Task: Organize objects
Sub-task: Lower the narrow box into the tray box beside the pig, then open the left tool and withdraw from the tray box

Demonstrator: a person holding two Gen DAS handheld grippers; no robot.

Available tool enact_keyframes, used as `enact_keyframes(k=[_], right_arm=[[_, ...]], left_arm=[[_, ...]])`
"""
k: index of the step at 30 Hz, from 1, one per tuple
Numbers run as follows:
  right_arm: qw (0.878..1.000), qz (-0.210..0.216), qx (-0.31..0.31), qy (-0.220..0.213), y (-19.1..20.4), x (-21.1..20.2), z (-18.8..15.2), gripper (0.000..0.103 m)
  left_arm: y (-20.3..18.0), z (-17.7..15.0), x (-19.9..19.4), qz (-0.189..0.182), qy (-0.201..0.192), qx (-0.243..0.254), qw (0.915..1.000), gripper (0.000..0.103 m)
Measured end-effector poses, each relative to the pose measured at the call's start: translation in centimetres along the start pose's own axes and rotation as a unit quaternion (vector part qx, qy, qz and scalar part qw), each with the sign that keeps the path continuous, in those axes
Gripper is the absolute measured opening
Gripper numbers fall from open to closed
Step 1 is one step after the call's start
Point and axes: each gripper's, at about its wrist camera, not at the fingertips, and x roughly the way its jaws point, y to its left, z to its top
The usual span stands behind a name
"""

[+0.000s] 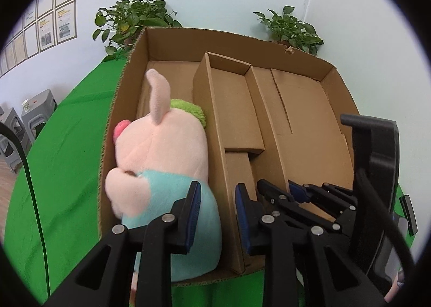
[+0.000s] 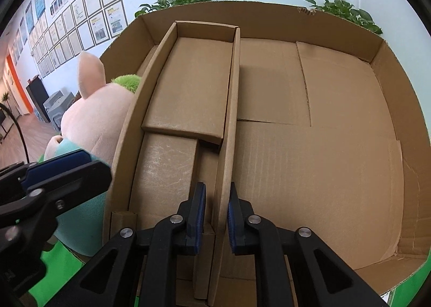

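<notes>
A pink plush pig (image 1: 159, 161) lies in the left compartment of the box (image 1: 269, 40) on the green bench (image 1: 64, 145). The left tongs (image 1: 217, 216) hang apart just over its blue body. The right tongs (image 2: 216, 222) straddle a divider (image 2: 229, 132), pads not quite touching it.

The plush pig (image 1: 161, 150) is laid in the left part of the cardboard box (image 1: 269, 43), left of the inner box (image 1: 231, 107).
</notes>
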Motion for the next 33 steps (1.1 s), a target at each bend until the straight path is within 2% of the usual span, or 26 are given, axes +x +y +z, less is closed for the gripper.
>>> enact_keyframes(k=[4, 10, 12, 13, 16, 17, 18, 19, 21, 23, 25, 26, 30, 33], right_arm=[[1.000, 0.022, 0.008, -0.001, -0.5, -1.0, -0.1, 0.017], [0.998, 0.027, 0.010, -0.049, -1.3, -5.4, 0.1, 0.018], [0.998, 0.028, 0.012, -0.059, -1.5, -7.3, -0.5, 0.021], [0.998, 0.025, 0.011, -0.063, -1.5, -8.3, -1.0, 0.024], [0.996, 0.019, -0.005, -0.090, -1.5, -12.2, -3.0, 0.058], [0.995, 0.023, -0.009, -0.101, -1.3, -13.8, -3.6, 0.077], [0.993, 0.025, -0.015, -0.114, -1.5, -15.0, -3.8, 0.095], [0.991, 0.023, -0.023, -0.132, -1.6, -16.4, -4.7, 0.100], [0.986, -0.003, -0.033, -0.164, -1.6, -19.4, -7.1, 0.102], [0.985, -0.003, -0.020, -0.171, -2.6, -21.8, -9.7, 0.102], [0.985, 0.030, 0.012, -0.171, -3.7, -23.5, -12.0, 0.102], [0.984, 0.033, 0.019, -0.173, -4.0, -24.4, -13.2, 0.102], [0.981, -0.011, -0.005, -0.195, -3.5, -27.7, -17.3, 0.103], [0.979, -0.003, -0.013, -0.201, -3.4, -29.0, -18.9, 0.103]], left_arm=[[0.1, -0.7, -2.1, 0.013, -0.008, 0.003, 0.9999, 0.027], [-0.5, -1.9, -5.5, 0.040, -0.035, 0.021, 0.9984, 0.028], [-1.0, -2.4, -6.7, 0.044, -0.053, 0.024, 0.9973, 0.035], [-1.4, -2.6, -7.3, 0.045, -0.063, 0.026, 0.9966, 0.043], [-2.8, -3.9, -9.7, 0.060, -0.122, 0.041, 0.9898, 0.062], [-3.3, -4.5, -10.7, 0.067, -0.149, 0.048, 0.9853, 0.068], [-3.9, -5.4, -11.9, 0.079, -0.184, 0.057, 0.9782, 0.083], [-4.3, -6.0, -12.8, 0.090, -0.206, 0.061, 0.9724, 0.084], [-5.2, -6.8, -14.1, 0.103, -0.231, 0.071, 0.9650, 0.084], [-5.7, -7.2, -14.8, 0.107, -0.232, 0.069, 0.9644, 0.084], [-6.0, -7.5, -15.2, 0.110, -0.229, 0.055, 0.9654, 0.084], [-6.2, -7.7, -15.2, 0.108, -0.227, 0.052, 0.9666, 0.084], [-6.9, -8.8, -15.1, 0.087, -0.215, 0.031, 0.9723, 0.084], [-7.4, -9.0, -14.8, 0.080, -0.210, 0.027, 0.9740, 0.084]])
